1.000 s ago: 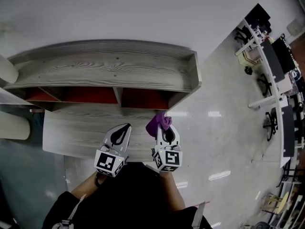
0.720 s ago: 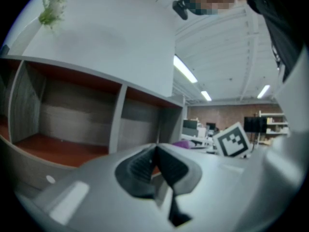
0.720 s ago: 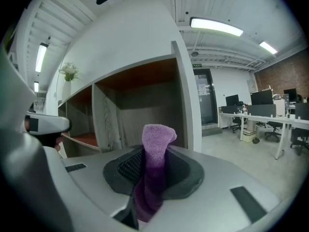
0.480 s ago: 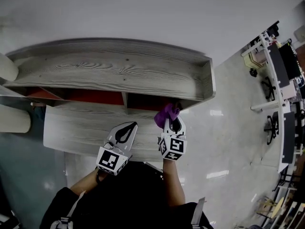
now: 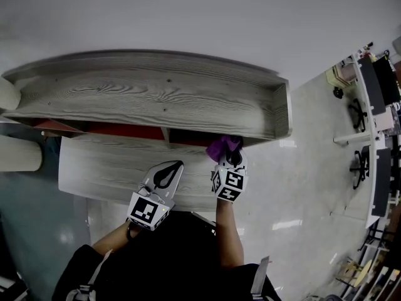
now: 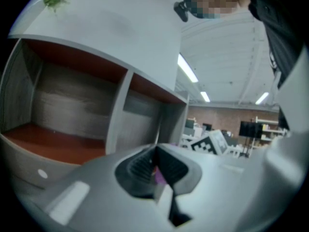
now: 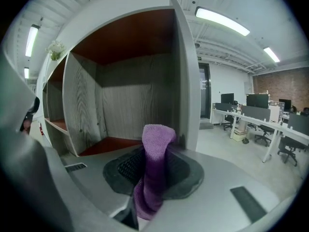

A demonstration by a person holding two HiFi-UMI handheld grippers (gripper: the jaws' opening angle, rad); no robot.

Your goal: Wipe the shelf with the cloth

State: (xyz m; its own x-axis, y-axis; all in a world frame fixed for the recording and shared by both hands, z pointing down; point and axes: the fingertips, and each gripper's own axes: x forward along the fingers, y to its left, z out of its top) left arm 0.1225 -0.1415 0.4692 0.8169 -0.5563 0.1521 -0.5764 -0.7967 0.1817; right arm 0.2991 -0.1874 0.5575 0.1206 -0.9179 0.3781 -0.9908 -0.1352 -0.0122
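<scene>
Open-plan office: glossy pale floor (image 5: 313,168), with desks and chairs (image 5: 369,99) at 3 o'clock in the head view. Shelf unit (image 5: 156,93), grey wood-grain, spanning 9 to 2 o'clock, with a lower board (image 5: 106,168) of the same grain projecting below it. End compartment (image 7: 125,105), lined red-brown and empty, directly ahead of the right gripper. Right gripper (image 5: 230,160), at 6 o'clock from the compartment mouth, jaws clamped on the cloth. Left gripper (image 5: 169,168), over the lower board at 9 o'clock from the right one, jaws together; a faint purple fleck shows at their seam, nature unclear. Cloth (image 7: 155,153), purple terry, free end standing up out of the jaws, just at the compartment mouth and touching no surface. Step, as judged: approach, wiping of this compartment not yet begun. Next move probably calls for pushing inward and tilting so the cloth presses flat on the compartment floor.
</scene>
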